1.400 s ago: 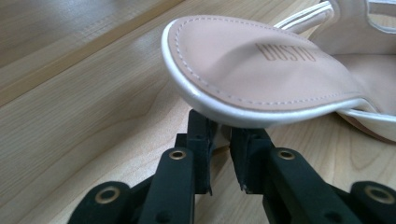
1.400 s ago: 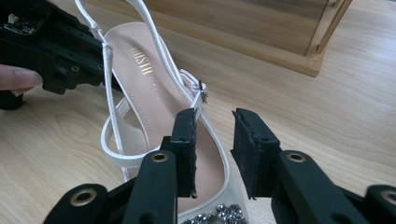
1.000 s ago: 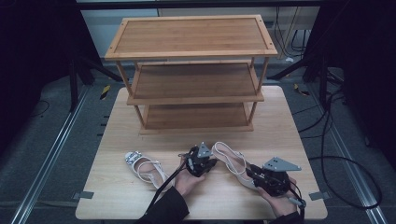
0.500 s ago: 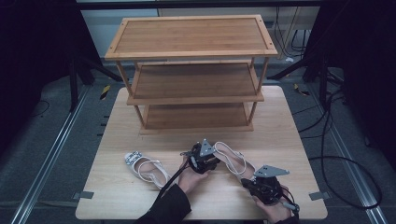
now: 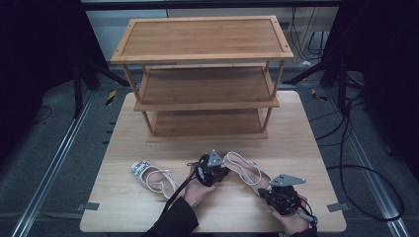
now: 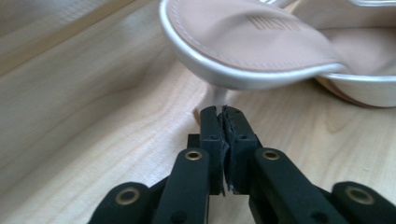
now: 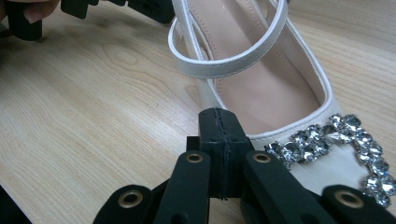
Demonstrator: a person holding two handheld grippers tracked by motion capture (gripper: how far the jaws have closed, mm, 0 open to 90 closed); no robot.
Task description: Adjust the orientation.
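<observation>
- Left gripper (image 5: pixel 211 170), seen at lower centre of the high view, is clenched on the thin heel (image 6: pixel 217 97) of a white sandal (image 5: pixel 244 168).
- Right gripper (image 5: pixel 280 193), at lower right, is pressed fully closed beside the sandal's jewelled toe (image 7: pixel 343 140), nothing being held.
- A second sandal (image 5: pixel 154 177) is seen at lower left on the table (image 5: pixel 123 148), before the shelf rack (image 5: pixel 202 79).
</observation>
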